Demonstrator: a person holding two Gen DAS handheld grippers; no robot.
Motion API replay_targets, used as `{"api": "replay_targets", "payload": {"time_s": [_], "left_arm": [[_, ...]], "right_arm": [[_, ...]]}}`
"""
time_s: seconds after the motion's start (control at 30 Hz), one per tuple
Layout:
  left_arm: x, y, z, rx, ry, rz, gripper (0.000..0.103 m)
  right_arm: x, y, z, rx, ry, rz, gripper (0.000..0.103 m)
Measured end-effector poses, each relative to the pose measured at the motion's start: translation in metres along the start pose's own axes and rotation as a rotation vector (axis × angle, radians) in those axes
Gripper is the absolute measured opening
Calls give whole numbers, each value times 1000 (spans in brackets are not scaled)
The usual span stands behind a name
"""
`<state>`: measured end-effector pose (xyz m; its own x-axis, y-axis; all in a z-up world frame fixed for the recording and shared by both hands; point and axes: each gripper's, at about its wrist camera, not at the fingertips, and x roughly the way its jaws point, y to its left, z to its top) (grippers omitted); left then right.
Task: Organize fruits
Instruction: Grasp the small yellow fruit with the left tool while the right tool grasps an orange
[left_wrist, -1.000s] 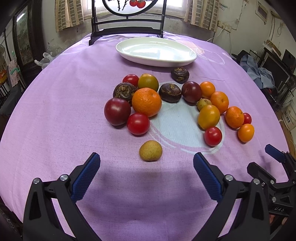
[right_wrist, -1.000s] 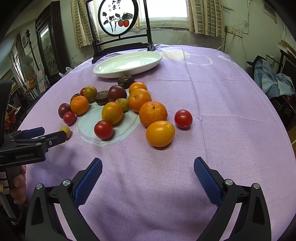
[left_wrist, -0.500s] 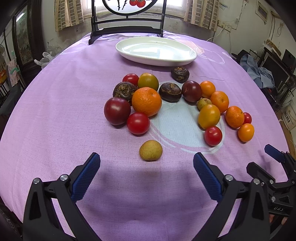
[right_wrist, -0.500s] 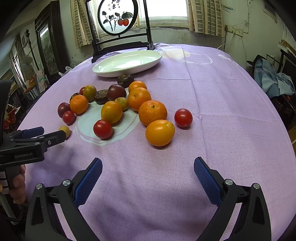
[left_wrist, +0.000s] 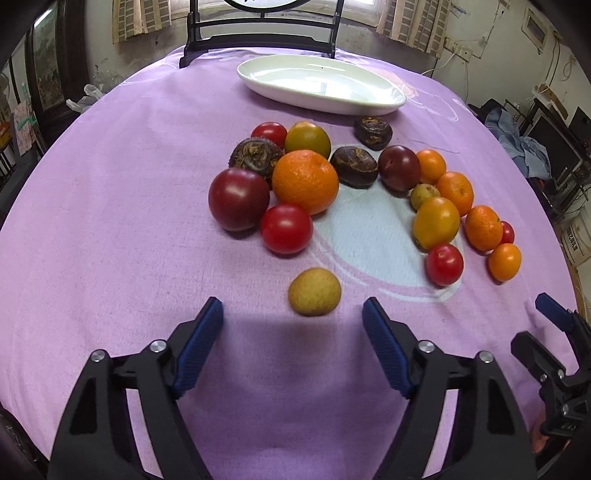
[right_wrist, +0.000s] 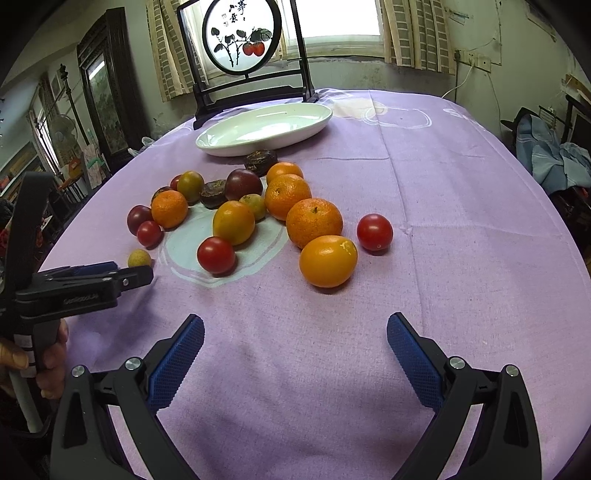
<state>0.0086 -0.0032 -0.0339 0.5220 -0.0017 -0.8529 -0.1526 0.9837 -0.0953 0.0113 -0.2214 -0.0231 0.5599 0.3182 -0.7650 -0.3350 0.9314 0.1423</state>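
Observation:
A small yellow-green fruit (left_wrist: 314, 291) lies alone on the purple cloth, just ahead of my left gripper (left_wrist: 291, 310) and between the lines of its blue pads. The jaws are closing and the pads do not touch the fruit. Beyond it lies a loose arc of fruit: a big orange (left_wrist: 304, 181), a dark plum (left_wrist: 238, 199), red tomatoes (left_wrist: 286, 229), brown husked fruits and several small oranges. A white oval plate (left_wrist: 321, 85) sits empty at the back. My right gripper (right_wrist: 295, 325) hovers open over bare cloth, short of an orange fruit (right_wrist: 328, 260).
A round painted screen on a black stand (right_wrist: 242, 37) rises behind the plate (right_wrist: 258, 129). A hand (right_wrist: 48, 358) grips the left gripper's handle at the near left. Clothes (right_wrist: 554, 147) are piled off the table's right edge.
The left gripper's jaws have narrowed from fully wide, and the small yellow-green fruit now sits closer to its tips. The right gripper has kept still and open.

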Motion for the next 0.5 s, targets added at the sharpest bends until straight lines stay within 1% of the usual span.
{"api": "replay_targets", "payload": {"time_s": [0.03, 0.07, 0.1, 0.13, 0.17, 0.33, 0.43, 0.5], "left_arm": [[1, -1, 2, 3, -4, 7, 61], [2, -2, 4, 9, -9, 18, 55], [2, -3, 6, 15, -16, 25, 43], [2, -3, 7, 19, -20, 19, 32], [1, -4, 7, 23, -20, -5, 26], [-6, -5, 3, 35, -19, -52, 27], [-14, -3, 2, 35, -53, -52, 27], [-19, -2, 3, 35, -68, -54, 27]], "right_arm": [[-1, -1, 0, 2, 0, 2, 100], [-1, -3, -1, 7, 0, 2, 100], [-2, -4, -1, 11, 0, 1, 99], [-3, -5, -1, 15, 0, -1, 100], [-3, -6, -1, 15, -1, -4, 100], [-5, -7, 4, -4, -1, -40, 100], [-1, -6, 10, -36, 4, -75, 100], [3, -5, 15, -52, 6, -91, 97]]}}
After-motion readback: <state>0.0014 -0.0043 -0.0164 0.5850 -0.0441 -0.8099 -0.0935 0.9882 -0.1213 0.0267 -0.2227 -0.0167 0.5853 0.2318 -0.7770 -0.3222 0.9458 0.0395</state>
